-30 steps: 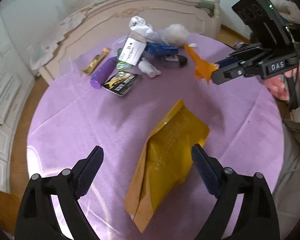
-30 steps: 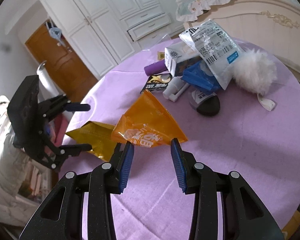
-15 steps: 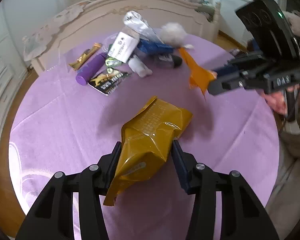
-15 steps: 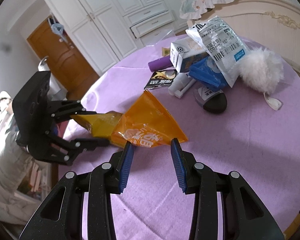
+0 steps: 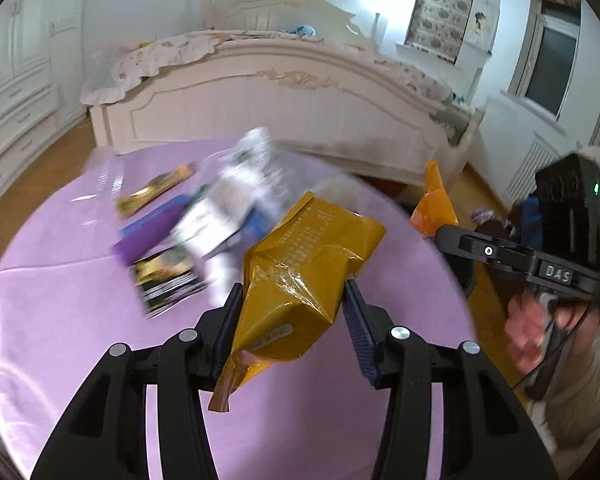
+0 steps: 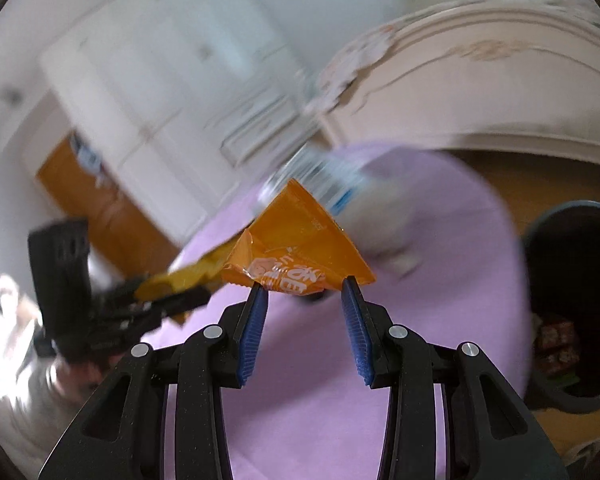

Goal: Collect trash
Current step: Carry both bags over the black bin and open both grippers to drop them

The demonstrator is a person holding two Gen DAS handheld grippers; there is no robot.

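Above the purple table (image 5: 60, 340), both wrappers hang lifted. The left tongs (image 5: 292, 320) pinch the mustard-yellow bag (image 5: 300, 272); the right tongs (image 6: 304, 304) pinch the orange wrapper (image 6: 300, 248). Next, I judge, each must swing past the table's edge to the dark bin (image 6: 572, 280) and release.

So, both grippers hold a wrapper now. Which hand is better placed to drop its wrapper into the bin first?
Probably the right. The right gripper, shut on the orange wrapper, has the dark bin close on its right side. The left gripper holds the yellow bag over the purple table, farther away.
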